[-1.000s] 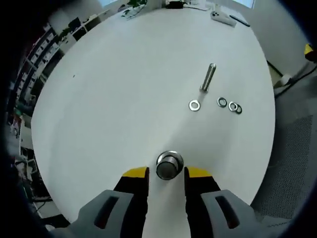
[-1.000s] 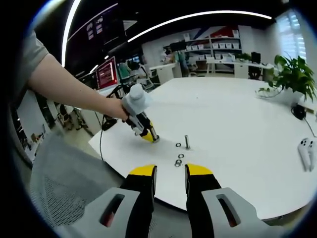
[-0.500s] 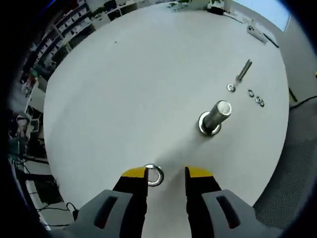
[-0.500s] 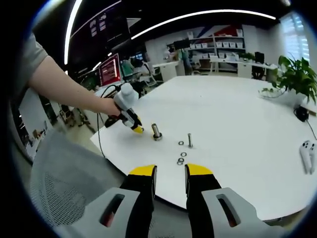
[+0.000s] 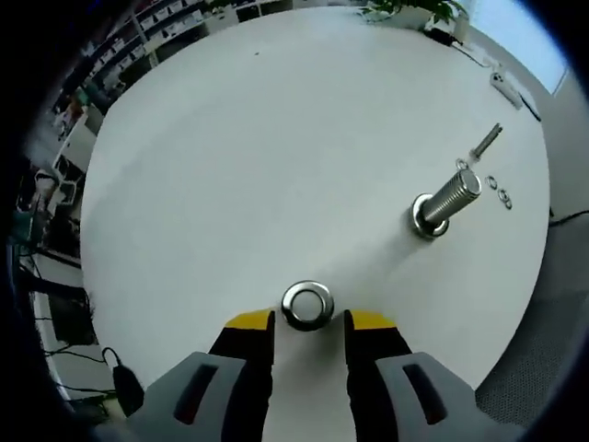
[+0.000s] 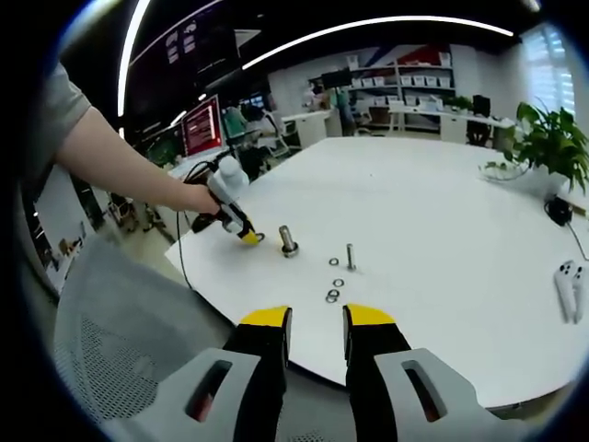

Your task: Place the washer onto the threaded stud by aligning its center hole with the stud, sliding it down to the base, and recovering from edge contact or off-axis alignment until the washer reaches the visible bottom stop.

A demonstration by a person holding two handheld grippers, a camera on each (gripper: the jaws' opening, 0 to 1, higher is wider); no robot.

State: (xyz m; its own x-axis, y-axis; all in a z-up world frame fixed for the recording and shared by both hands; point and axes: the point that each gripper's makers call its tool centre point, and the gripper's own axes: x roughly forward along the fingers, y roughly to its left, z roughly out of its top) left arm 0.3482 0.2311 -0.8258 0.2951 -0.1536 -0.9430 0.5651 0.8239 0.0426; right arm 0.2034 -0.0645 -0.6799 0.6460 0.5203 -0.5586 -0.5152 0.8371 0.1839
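On a white table [image 5: 230, 166] in an open-plan office, a washer [image 5: 306, 305] is framed between the left gripper [image 5: 308, 320]'s parted jaws, the threaded stud [image 5: 444, 202] at two o'clock; the right gripper [image 6: 317, 319]'s jaws are held apart.

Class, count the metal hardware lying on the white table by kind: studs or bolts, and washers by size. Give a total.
Large threaded stud: 1
Small bolt: 1
Large washer: 1
Small washers: 4
Total: 7

It looks like a big office — a large white table [image 6: 442, 212], shelves with boxes [image 6: 409, 87], a computer screen [image 6: 196, 132], a green plant [image 6: 548, 138] — and long ceiling lights [image 6: 368, 28].
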